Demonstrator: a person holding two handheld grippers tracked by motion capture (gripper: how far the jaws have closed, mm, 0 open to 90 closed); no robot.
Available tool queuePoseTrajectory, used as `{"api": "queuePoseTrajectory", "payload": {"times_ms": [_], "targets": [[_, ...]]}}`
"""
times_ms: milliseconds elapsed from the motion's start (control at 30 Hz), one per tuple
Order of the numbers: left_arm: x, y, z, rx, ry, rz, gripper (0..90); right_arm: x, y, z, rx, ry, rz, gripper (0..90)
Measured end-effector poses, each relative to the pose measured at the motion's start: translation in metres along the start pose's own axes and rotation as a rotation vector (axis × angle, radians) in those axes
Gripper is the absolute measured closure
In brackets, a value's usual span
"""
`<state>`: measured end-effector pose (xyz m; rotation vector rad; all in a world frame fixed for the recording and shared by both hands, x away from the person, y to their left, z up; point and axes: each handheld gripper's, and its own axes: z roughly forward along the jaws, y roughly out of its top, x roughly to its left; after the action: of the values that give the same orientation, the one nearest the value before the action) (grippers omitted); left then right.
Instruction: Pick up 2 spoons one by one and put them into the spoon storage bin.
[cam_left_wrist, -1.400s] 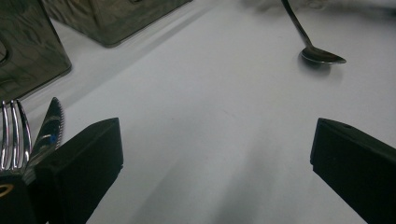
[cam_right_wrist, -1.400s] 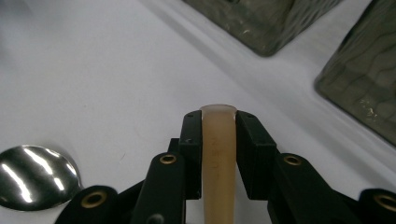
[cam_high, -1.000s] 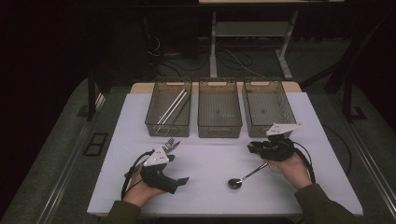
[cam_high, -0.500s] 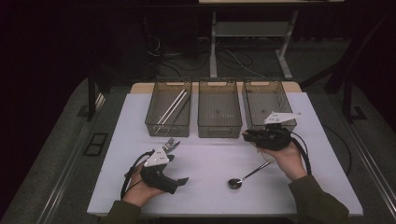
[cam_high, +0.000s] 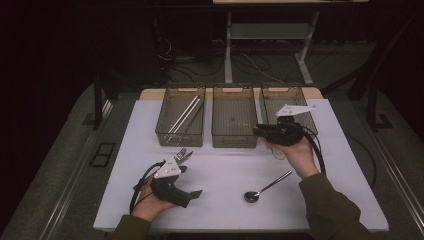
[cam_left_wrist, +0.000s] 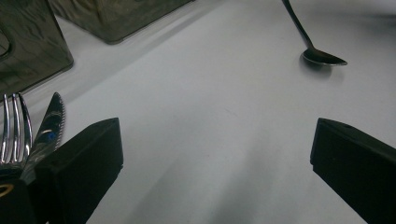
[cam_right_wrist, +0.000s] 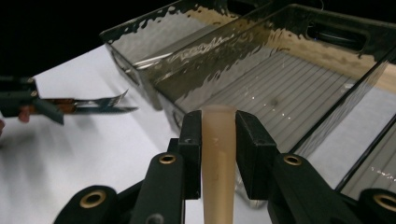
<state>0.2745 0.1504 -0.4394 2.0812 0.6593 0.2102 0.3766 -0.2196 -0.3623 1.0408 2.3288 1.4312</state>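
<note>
Chopsticks in left bin (others bare)

The left hand is resting low at the near left, holding the left gripper with its jaws standing wide apart and pointing right. The right hand is reaching forward at the right, raising the right gripper with its jaws pointing left and pressing closed on a tan handle.
</note>
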Motion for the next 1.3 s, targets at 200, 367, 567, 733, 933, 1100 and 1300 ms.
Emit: {"api": "queuePoseTrajectory", "payload": {"times_ms": [200, 367, 567, 733, 933, 1100, 1300], "targets": [[0.000, 0.000, 0.001, 0.004, -0.001, 0.002, 0.9, -0.007, 0.018, 0.009, -0.017, -0.009, 0.022, 73.0], [-0.001, 0.000, 0.001, 0.009, 0.000, 0.008, 0.9, -0.010, 0.032, 0.020, -0.018, -0.019, 0.022, 72.9], [-0.001, 0.000, 0.002, 0.013, -0.002, 0.012, 0.9, -0.018, 0.045, 0.037, -0.016, -0.028, 0.037, 72.9], [-0.002, 0.000, 0.002, 0.015, -0.004, 0.016, 0.9, -0.026, 0.054, 0.054, 0.009, -0.046, 0.038, 72.9], [-0.003, 0.000, 0.003, 0.013, -0.007, 0.018, 0.9, -0.033, 0.062, 0.072, 0.040, -0.076, 0.057, 72.9], [-0.004, 0.000, 0.003, 0.017, -0.007, 0.024, 0.9, -0.034, 0.066, 0.088, 0.059, -0.092, 0.054, 72.9], [-0.003, 0.000, 0.003, 0.016, -0.010, 0.025, 0.9, -0.036, 0.065, 0.103, 0.088, -0.113, 0.027, 67.8]]}}
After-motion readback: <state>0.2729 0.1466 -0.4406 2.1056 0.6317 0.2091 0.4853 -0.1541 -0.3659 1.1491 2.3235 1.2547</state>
